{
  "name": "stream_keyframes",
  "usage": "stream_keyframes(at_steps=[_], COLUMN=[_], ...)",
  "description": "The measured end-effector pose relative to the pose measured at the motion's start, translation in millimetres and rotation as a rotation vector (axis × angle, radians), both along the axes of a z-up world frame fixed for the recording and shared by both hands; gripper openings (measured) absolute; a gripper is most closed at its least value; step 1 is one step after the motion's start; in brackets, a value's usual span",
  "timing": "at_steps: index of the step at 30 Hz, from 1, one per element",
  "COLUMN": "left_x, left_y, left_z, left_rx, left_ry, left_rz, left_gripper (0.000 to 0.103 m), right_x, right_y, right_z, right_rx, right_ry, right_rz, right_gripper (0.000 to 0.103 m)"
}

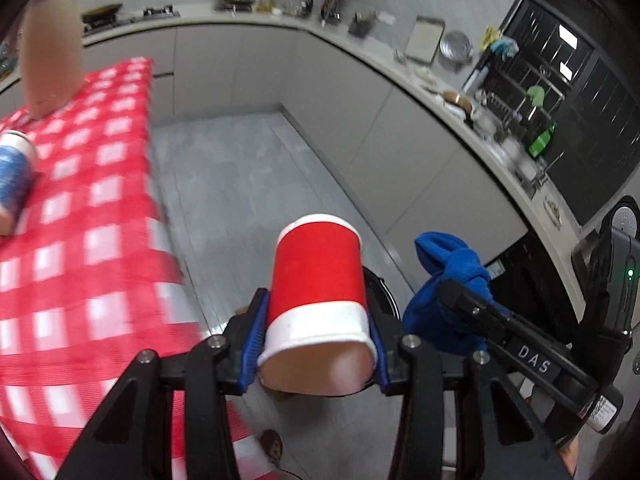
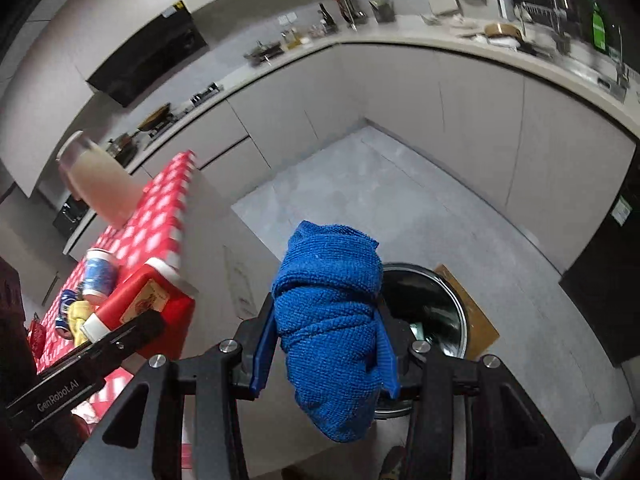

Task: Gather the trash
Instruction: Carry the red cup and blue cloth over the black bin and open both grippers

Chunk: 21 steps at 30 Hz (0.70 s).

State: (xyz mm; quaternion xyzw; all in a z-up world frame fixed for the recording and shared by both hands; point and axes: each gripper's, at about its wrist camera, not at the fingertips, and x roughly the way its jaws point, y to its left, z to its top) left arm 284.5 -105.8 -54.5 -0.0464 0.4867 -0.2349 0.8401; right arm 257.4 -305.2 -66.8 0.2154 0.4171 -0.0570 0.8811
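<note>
Left claw [image 1: 316, 344]: closed on a red paper cup [image 1: 318, 280], blue pads clamping the white band near its open rim; the cup's base points away from the claw. Right claw [image 2: 330, 344]: closed on a bunched blue cloth [image 2: 330, 312], gripped around its middle, with loose folds hanging below the pads.

Both loads hang over the floor, to the right of the table [image 1: 80, 240] with the red checked cover. A round bin [image 2: 428, 312] with a dark interior stands on the floor directly behind and below the cloth; in the left view only a sliver of its rim shows behind the cup.

Risks, as judged:
- Cup walls are thin; the squeeze near the rim could crush it or let it slip out short of the bin.
- Cloth folds could snag on a pad at release and not drop cleanly.
- The two claws sit close together, so they could collide over the bin mouth.

Still on the table: a blue paper cup [image 1: 14, 178] on its side at far left, plus a tall pale cup [image 1: 52, 52], blurred.
</note>
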Motion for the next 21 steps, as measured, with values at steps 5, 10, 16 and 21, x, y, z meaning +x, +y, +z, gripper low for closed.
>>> stream_keyframes(at_steps=[5, 10, 16, 21], left_x=[4.8, 9.3, 16.9, 10.5], left_y=[-31.8, -54.7, -59.4, -50.7], left_z=[-25.0, -45.6, -58.2, -30.6], left_rx=[0.036, 0.084, 0.114, 0.101], left_ry=[0.058, 0.114, 0.192, 0.108], left_rz=[-0.025, -0.033, 0.016, 0.04], left_gripper=[0.047, 0.057, 0.065, 0.065], right_x=[4.8, 14.9, 19.2, 14.0], right_y=[-21.5, -36.6, -46.8, -53.1], right_z=[-26.6, -50.4, -54.6, -37.5], right_rx=[0.013, 0.031, 0.0, -0.014], right_ry=[0.056, 0.104, 0.11, 0.07], right_rz=[-0.005, 0.02, -0.009, -0.02], right_gripper=[0.046, 0.049, 0.071, 0.071])
